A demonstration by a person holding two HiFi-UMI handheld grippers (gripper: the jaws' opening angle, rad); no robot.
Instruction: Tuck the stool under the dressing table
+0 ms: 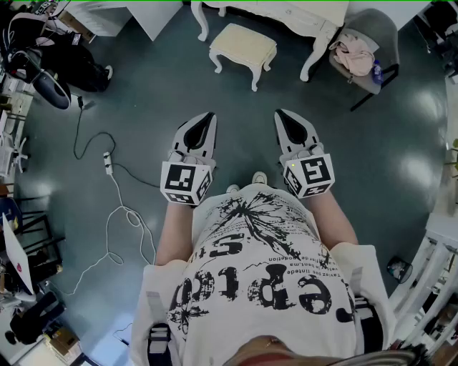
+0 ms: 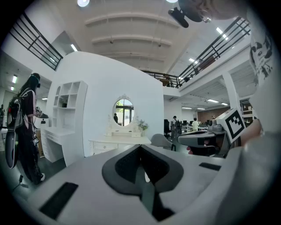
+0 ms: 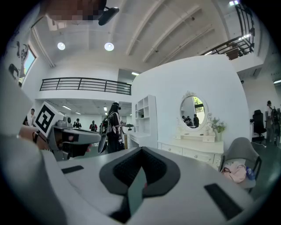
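Observation:
A cream cushioned stool (image 1: 243, 45) with white curved legs stands on the dark floor, out in front of the white dressing table (image 1: 290, 16) at the top edge. My left gripper (image 1: 208, 117) and right gripper (image 1: 282, 114) are held side by side at waist height, well short of the stool, both shut with nothing in them. In the left gripper view the left gripper (image 2: 140, 147) points at the dressing table (image 2: 115, 143) with its oval mirror (image 2: 124, 111). The right gripper (image 3: 141, 150) faces the same dressing table (image 3: 193, 150). The stool is hidden in both gripper views.
A grey chair (image 1: 363, 51) holding pink clothes stands right of the dressing table. A white cable and power strip (image 1: 109, 163) trail over the floor at left. Black bags (image 1: 44, 58) lie at far left. A person in black (image 3: 111, 128) stands by white shelves (image 3: 145, 115).

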